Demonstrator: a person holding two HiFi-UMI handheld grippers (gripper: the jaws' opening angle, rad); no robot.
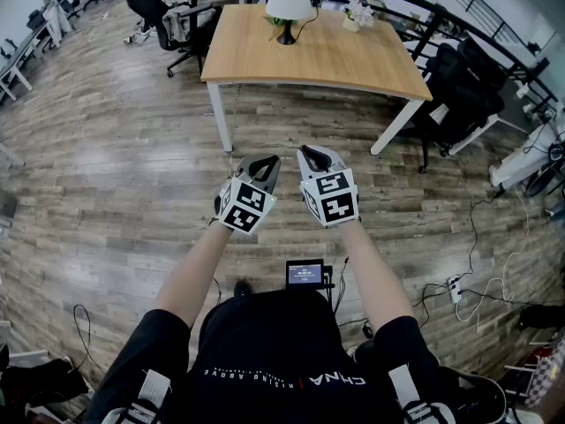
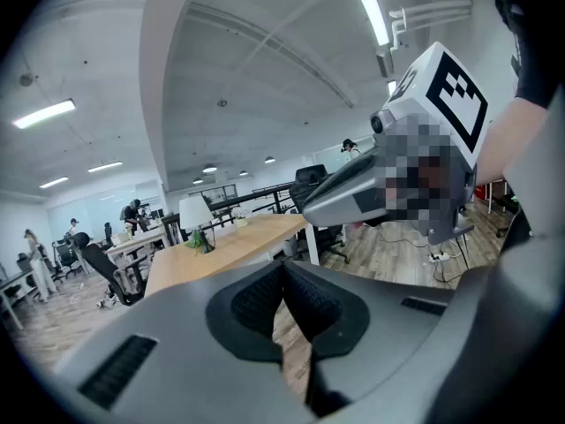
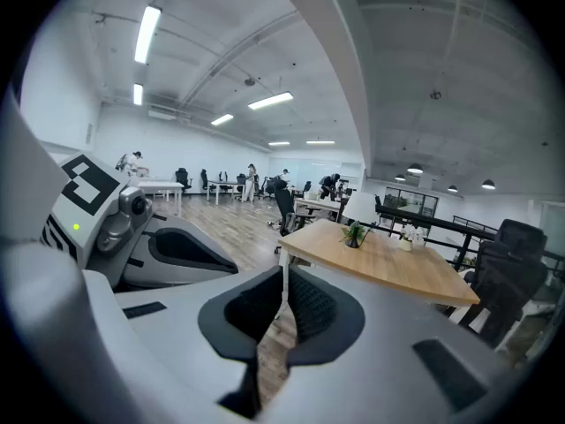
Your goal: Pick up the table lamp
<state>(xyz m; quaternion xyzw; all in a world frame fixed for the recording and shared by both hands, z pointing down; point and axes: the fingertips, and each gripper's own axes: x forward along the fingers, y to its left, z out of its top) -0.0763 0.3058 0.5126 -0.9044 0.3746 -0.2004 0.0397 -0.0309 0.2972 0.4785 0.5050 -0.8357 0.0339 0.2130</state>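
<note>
Lamp (image 1: 288, 7) stands upright at the far edge of the wooden table (image 1: 335, 60), far centre of scene: white shade, dark base. White flower pot (image 1: 357, 18) sits to its right on the same table, apart from it. Left gripper (image 1: 263, 164) and right gripper (image 1: 315, 159) are side by side, near, over the wood floor (image 1: 115, 166), well short of the table and aimed toward it. Both sets of jaws are closed together with nothing between the pads. Office chair (image 1: 163, 16) is far left of the table.

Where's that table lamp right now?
In the head view, the table lamp stands near the far edge of the wooden table, left of a small potted plant.
</note>
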